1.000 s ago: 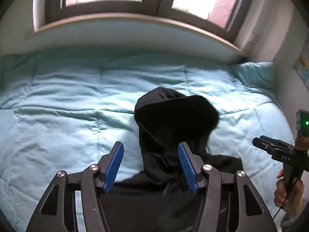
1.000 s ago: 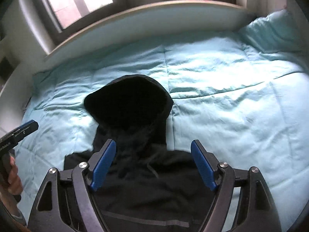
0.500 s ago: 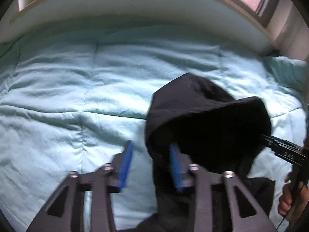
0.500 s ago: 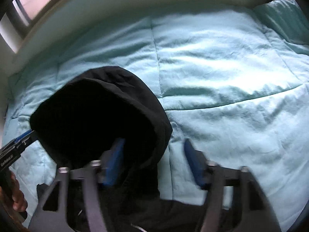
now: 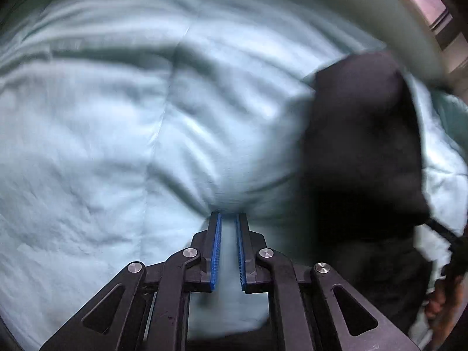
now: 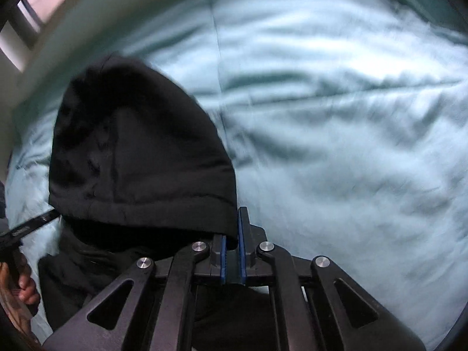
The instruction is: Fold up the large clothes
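A black hoodie lies on a pale blue duvet (image 5: 102,146), its hood (image 6: 140,152) spread flat beyond its body (image 6: 102,263). My right gripper (image 6: 235,222) is shut on the right corner of the hood's rim, with black cloth between the blue pads. My left gripper (image 5: 228,219) has its jaws closing to a narrow gap just left of the hood (image 5: 365,134). Only puckered duvet cloth shows between its pads. In the right wrist view the left gripper (image 6: 44,218) points at the hood's left corner. Both views are motion-blurred.
The duvet (image 6: 336,146) covers the bed on all sides of the hoodie. A pale curved ledge (image 6: 87,29) and a window (image 6: 29,8) run along the far side. A person's hand (image 6: 25,289) holds the left gripper's handle.
Both grippers came down from above the hoodie's body to the hood and went from wide open to nearly closed. The right one took hold of the hood's rim.
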Motion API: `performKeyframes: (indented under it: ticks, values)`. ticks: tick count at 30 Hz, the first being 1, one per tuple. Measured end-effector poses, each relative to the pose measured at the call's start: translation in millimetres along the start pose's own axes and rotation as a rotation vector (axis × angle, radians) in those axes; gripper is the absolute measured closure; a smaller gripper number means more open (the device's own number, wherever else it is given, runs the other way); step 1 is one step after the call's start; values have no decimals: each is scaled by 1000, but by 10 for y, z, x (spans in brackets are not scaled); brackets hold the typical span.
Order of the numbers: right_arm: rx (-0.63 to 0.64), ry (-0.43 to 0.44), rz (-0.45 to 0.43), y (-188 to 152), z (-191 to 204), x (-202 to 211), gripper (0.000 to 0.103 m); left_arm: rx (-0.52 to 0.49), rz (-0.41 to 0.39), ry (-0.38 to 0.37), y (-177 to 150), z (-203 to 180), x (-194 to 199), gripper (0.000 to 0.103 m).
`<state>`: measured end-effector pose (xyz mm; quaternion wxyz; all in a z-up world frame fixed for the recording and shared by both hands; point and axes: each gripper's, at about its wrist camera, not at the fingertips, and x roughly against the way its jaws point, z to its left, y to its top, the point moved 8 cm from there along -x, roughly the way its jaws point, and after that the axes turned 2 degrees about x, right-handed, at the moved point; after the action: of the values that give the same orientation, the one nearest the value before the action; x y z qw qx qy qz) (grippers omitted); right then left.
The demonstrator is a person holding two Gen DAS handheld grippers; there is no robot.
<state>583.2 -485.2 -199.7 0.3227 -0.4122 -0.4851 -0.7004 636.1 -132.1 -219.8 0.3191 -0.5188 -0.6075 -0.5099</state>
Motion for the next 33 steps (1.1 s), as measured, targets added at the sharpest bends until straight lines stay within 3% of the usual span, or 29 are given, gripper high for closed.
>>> performKeyframes:
  ticks: [3, 9, 11, 14, 15, 17, 20, 22, 25, 27, 29, 33]
  values:
    - [6, 35, -10, 3, -17, 33, 95, 28, -36, -86, -17, 34, 125, 93]
    - [67, 80, -30, -31, -7, 403, 85, 12, -153, -127, 17, 47, 730, 93]
    - [117, 99, -53, -93, 20, 629, 77, 6, -220, -147, 103, 13, 1038, 93]
    - [133, 109, -131, 15, 95, 927, 55, -44, -311, -175, 259, -268, 1403, 92]
    - [124, 141, -156, 92, 155, 1008, 54, -64, -318, -183, 326, -412, 1423, 91]
    - [108, 188, -184, 301, 338, 1093, 54, -103, -309, -195, 503, -693, 1367, 90]
    - [121, 181, -179, 564, 551, 958, 54, -143, -256, -195, 723, -959, 1072, 90]
    - [128, 149, -148, 600, 585, 781, 54, -158, -200, -195, 699, -1001, 841, 90]
    - [145, 134, -50, 520, 592, 305, 54, -212, -57, -178, 449, -1021, 337, 89]
    - [172, 97, 40, 313, 550, -77, 54, -259, 20, -119, 241, -937, -11, 89]
    - [205, 46, 93, 104, 483, -399, 55, -249, 46, -115, 99, -816, -266, 89]
    - [165, 85, 66, 105, 420, -369, 56, -146, 38, -200, 156, -705, -220, 89]
